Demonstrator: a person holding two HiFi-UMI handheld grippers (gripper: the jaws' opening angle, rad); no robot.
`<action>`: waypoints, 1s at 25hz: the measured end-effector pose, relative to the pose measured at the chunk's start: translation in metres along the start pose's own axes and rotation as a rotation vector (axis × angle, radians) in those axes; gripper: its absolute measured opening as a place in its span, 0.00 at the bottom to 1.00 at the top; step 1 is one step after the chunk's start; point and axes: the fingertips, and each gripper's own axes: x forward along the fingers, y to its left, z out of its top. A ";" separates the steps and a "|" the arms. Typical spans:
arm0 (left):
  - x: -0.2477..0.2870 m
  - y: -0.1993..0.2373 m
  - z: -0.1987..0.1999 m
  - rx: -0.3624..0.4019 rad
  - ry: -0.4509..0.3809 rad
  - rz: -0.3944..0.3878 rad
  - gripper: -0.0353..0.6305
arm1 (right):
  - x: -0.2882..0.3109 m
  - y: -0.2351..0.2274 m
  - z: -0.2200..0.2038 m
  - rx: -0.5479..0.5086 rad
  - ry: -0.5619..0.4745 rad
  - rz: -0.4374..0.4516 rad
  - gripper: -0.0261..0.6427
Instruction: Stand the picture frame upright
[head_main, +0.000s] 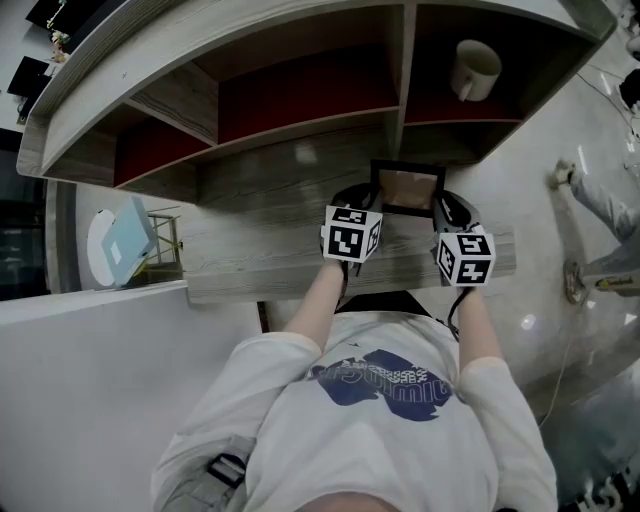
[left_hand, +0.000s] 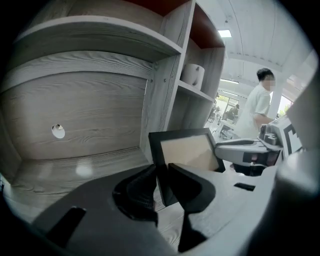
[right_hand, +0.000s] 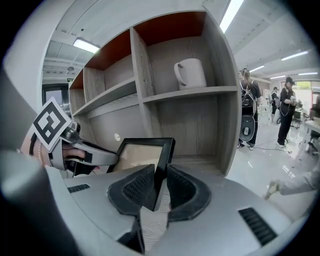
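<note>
Both tools are clenched on the picture frame (head_main: 405, 190) — the left tool (left_hand: 162, 182) pinches the frame's left black edge between its pads, and the right tool (right_hand: 159, 187) pinches the right edge. The frame is raised off its back with its tan face toward the person. It is over the bottom board of the shelf unit (head_main: 280, 180), in front of the unit's right-hand lower opening; I cannot tell whether its lower edge rests on the board. A white mug (head_main: 476, 68) sits in the unit's compartment above that opening. Beyond the unit's right end stand other people (right_hand: 287, 112).
</note>
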 end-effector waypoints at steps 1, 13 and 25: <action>0.000 0.002 -0.001 0.005 0.002 -0.004 0.18 | 0.001 0.002 -0.001 0.003 -0.001 -0.004 0.15; 0.001 0.020 0.001 0.052 -0.012 -0.036 0.18 | 0.009 0.017 0.000 0.005 -0.044 -0.036 0.15; 0.017 0.023 -0.012 0.009 -0.049 0.069 0.18 | 0.033 0.004 -0.008 -0.080 -0.033 0.052 0.15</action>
